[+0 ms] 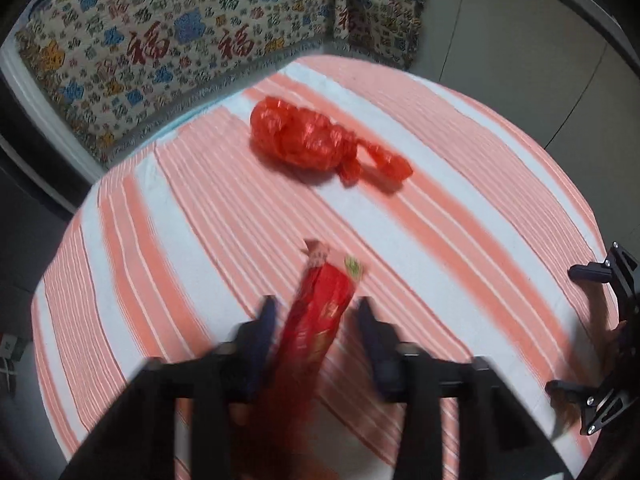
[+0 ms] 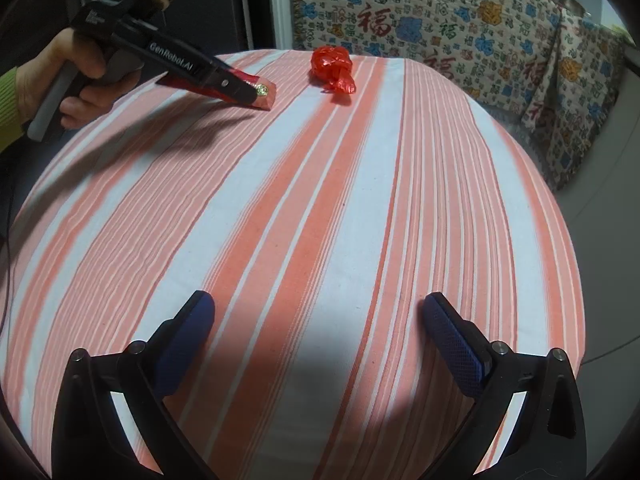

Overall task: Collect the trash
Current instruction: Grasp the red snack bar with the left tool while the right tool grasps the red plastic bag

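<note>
Striped tablecloth [image 1: 460,184], red wrapper [image 1: 316,320] lengthwise between fingers [image 1: 264,320]

Red wrapper [image 1: 316,320]: motion-blurred between my left fingers [image 1: 264,320]; near end hidden.
Contact: cannot tell.
My right gripper [image 1: 600,344]: cut off at right edge.

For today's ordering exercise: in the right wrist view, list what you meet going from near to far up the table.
Right gripper → red wrapper held between the left gripper's fingers → crumpled red bag → patterned cloth.
</note>
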Available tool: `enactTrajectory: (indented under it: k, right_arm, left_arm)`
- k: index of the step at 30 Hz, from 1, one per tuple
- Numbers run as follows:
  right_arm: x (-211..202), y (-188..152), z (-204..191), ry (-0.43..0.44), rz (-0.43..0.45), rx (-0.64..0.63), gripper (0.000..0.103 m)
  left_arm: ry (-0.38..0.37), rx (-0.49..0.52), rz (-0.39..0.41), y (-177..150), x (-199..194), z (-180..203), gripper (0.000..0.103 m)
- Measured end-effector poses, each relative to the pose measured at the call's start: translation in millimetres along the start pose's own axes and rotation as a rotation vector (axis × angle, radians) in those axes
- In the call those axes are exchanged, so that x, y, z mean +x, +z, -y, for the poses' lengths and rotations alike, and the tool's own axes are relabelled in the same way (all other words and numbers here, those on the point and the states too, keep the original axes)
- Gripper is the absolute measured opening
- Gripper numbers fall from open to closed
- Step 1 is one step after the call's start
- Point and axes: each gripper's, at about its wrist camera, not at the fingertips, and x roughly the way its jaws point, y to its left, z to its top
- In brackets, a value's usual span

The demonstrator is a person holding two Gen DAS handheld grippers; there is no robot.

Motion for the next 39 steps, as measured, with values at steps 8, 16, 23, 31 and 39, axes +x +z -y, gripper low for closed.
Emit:
enactTrajectory:
  k: [8,16,23,31,39]
  right_arm:
    - [0,0,0,0.000,0.001,0.001,0.103]
    - [0,-1,0,0.001,0.002,0.001,0.103]
    - [0,-1,0,0.000,0.002,0.001,0.103]
    - [0,-1,0,0.000,0.002,0.001,0.103]
    - [0,-1,0,0.006,0.001,0.003,0.103]
  left_arm:
    - [0.042,-0.211,0.093,-44,-21,11,0.019]
    - [0.099,-0.417,0.192,-111,-46,38,0.022]
    - [0.142,-0.398,0.226,-116,-46,54,0.051]
    - [0.194,-0.396,0.227,-121,-45,65,0.062]
    - [0.216,-0.399,0.242,-132,-44,64,0.076]
